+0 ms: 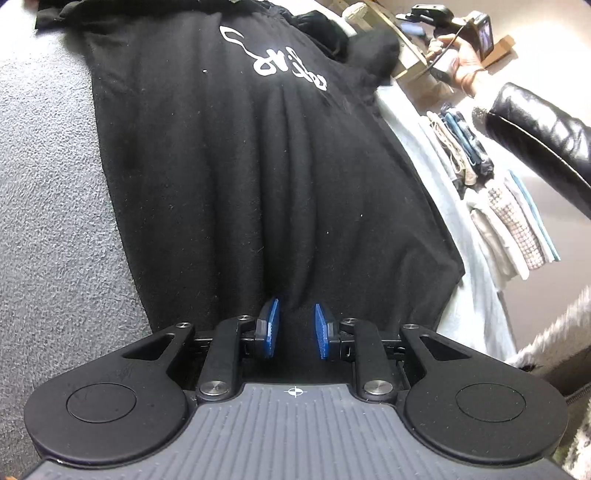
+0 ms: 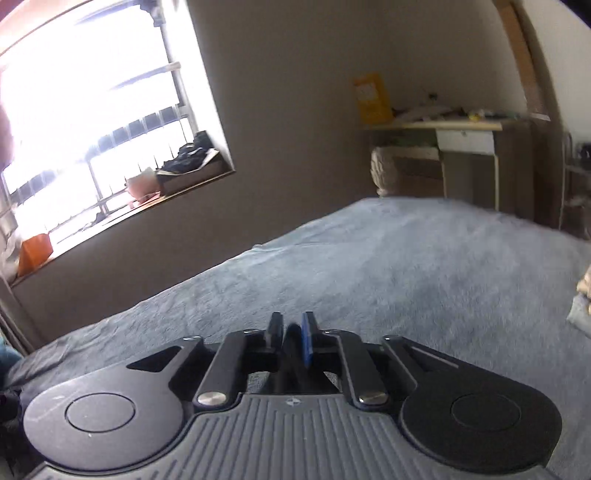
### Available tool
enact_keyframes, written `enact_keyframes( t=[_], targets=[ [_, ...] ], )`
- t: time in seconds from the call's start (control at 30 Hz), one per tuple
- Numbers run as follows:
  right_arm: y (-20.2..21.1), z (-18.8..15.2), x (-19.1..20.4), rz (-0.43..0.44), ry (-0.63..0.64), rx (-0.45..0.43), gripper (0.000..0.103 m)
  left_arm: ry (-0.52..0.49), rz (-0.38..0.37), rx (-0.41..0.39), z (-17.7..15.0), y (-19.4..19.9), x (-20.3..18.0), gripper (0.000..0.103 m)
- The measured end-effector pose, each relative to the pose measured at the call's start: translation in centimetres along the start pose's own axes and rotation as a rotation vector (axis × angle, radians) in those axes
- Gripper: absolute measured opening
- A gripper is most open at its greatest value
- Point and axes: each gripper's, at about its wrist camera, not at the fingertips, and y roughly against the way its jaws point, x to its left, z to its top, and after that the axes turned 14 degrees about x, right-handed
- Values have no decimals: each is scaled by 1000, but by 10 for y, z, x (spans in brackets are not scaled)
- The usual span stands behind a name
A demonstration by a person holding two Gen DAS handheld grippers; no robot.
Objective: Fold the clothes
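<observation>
A black T-shirt [image 1: 236,166] with white script lettering lies spread on the grey bed cover [image 1: 48,206]. My left gripper [image 1: 295,325] sits at its near hem, the blue pads [image 1: 271,325] closed partway on a bunched fold of the black fabric, which wrinkles toward them. My right gripper [image 1: 443,18] shows at the far right end of the shirt, by the sleeve, held in a hand. In the right wrist view my right gripper [image 2: 293,332] has its pads close together with a thin dark edge between them; what it is cannot be told.
Stacks of folded clothes [image 1: 506,206] lie on the floor right of the bed. A black leather sleeve [image 1: 535,129] crosses above them. In the right wrist view the grey bed cover [image 2: 406,258] stretches ahead, with a window [image 2: 92,110] left and a desk [image 2: 454,136] behind.
</observation>
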Motion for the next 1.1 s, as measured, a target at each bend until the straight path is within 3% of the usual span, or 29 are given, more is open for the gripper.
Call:
enact_keyframes(
  t=[0.03, 0.13, 0.33, 0.47, 0.57, 0.6, 0.7, 0.8, 0.87, 1.0, 1.1],
  targets=[
    [0, -3, -11, -5, -46, 2, 57, 1, -6, 5, 1, 0, 1, 21],
    [10, -21, -50, 25, -129, 18, 58, 7, -33, 23, 6, 0, 7, 21],
    [2, -79, -122, 240, -419, 401, 58, 27, -92, 47, 11, -2, 21, 21],
    [-15, -114, -130, 290, -496, 550, 57, 24, -102, 50, 11, -3, 22, 21],
    [-28, -118, -118, 319, -477, 548, 55, 31, -108, 44, 10, -4, 22, 22],
    [-32, -119, -113, 328, -463, 542, 47, 33, -110, 42, 9, -4, 23, 22],
    [-39, -119, -89, 309, -359, 569, 4, 42, -118, 38, 7, -1, 27, 22],
    [-21, -112, -57, 237, -129, 473, 2, 48, -122, 38, 6, -2, 29, 21],
    [-11, -102, -54, 180, -50, 377, 2, 47, -122, 38, 5, -2, 29, 21],
    [-32, -90, -74, 82, -82, 364, 2, 49, -122, 39, 4, -1, 27, 21],
    [-44, -96, -80, 71, -95, 383, 3, 52, -119, 38, 6, 0, 28, 21]
  ],
)
